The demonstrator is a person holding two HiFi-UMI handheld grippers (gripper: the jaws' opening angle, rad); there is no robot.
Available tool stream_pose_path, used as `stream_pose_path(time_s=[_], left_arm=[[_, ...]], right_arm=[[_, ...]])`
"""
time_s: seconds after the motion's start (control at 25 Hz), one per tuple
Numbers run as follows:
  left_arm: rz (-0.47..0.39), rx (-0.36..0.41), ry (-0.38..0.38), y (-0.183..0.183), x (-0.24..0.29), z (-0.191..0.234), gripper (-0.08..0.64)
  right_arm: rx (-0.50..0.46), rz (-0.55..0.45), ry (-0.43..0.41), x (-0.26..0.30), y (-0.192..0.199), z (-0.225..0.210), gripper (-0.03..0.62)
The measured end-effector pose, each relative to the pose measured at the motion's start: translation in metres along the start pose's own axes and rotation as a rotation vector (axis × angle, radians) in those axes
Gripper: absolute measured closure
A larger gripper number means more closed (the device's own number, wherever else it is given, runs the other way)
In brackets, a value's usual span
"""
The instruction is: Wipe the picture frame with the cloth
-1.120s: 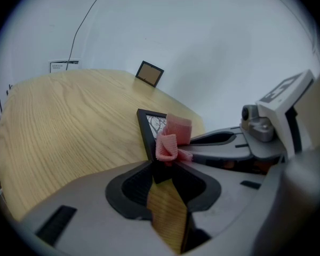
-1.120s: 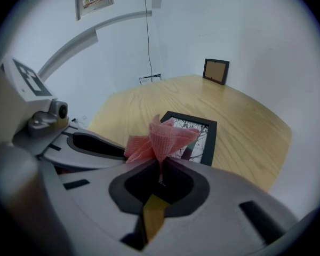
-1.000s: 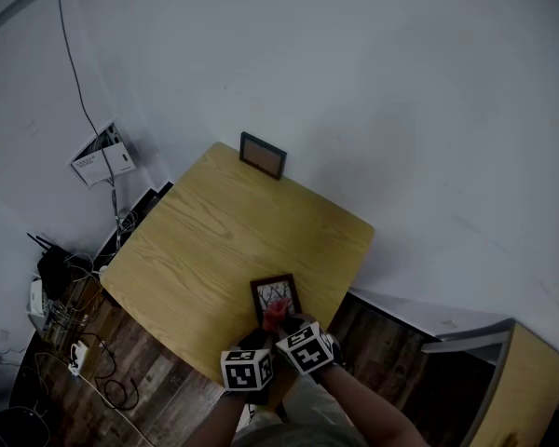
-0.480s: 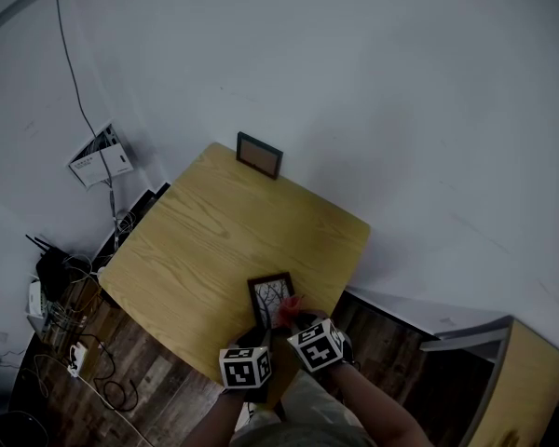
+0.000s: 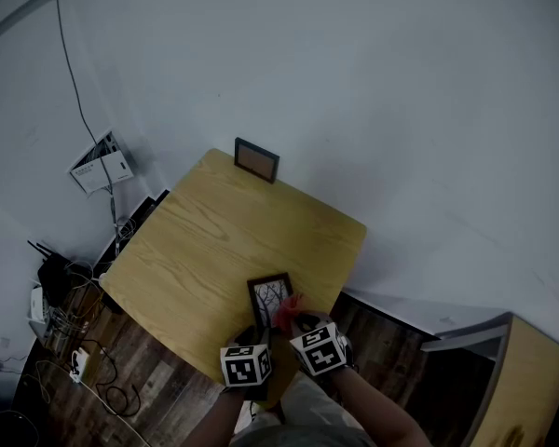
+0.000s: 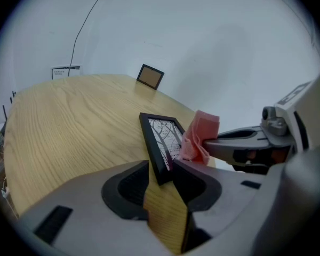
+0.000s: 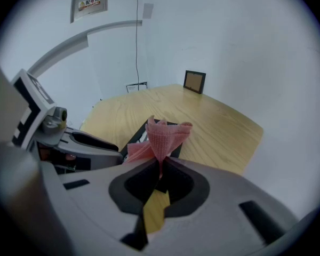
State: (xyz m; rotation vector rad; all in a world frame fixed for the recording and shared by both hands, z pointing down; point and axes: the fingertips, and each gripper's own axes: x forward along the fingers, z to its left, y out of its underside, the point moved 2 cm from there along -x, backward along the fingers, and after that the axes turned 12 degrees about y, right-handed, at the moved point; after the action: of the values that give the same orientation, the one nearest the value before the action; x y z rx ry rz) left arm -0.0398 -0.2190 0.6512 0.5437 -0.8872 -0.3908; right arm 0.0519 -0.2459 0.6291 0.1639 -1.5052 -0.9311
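Pinching cloth [image 7: 161,132] tight, right claw [image 7: 160,163] closed

Steep look down on a wooden table [image 5: 214,240], sitting diagonally mid-picture. Near its bottom corner, lower centre, there's a dark frame [image 5: 272,296] with a pale picture. The left gripper [image 5: 259,331] is at the frame's lower edge. The right gripper [image 5: 293,318] is just beside it, pink cloth [image 5: 290,305] against the frame's right side. A second frame [image 5: 257,159] stands at the table's top edge. Cables [image 5: 74,343] tangle on the floor, lower left.
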Motion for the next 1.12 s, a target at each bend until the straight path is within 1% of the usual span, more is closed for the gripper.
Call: stream_pose_path(time_s=[0.2,0.32,0.4,0.52,0.72,0.88,1.12], left_arm=[[-0.061,0.004,0.017,-0.012,-0.022,-0.006,0.448],[-0.090,-0.004,0.015,-0.013,-0.038,-0.011,0.448],[-0.102,-0.009,0.026,-0.012,-0.049,-0.015,0.448],[-0.104,-0.002,0.051,-0.008,-0.063,-0.023,0.473],[-0.132,0.049,0.061,-0.002,-0.091,-0.035,0.515],[-0.133,0.064,0.068,0.007,-0.110,-0.040,0.537],[-0.132,0.094,0.078,0.023,-0.138,-0.042,0.551]], right_arm=[[0.059,-0.085,0.022,-0.023,-0.006,0.001,0.578],[0.091,-0.139,0.027,-0.043,-0.011,0.006,0.578],[0.131,-0.161,0.022,-0.056,-0.012,0.010,0.578],[0.171,-0.188,0.028,-0.077,-0.012,0.014,0.578],[0.219,-0.244,0.035,-0.106,-0.006,0.024,0.578],[0.242,-0.287,0.037,-0.128,-0.001,0.032,0.578],[0.265,-0.333,0.039,-0.158,0.010,0.047,0.578]])
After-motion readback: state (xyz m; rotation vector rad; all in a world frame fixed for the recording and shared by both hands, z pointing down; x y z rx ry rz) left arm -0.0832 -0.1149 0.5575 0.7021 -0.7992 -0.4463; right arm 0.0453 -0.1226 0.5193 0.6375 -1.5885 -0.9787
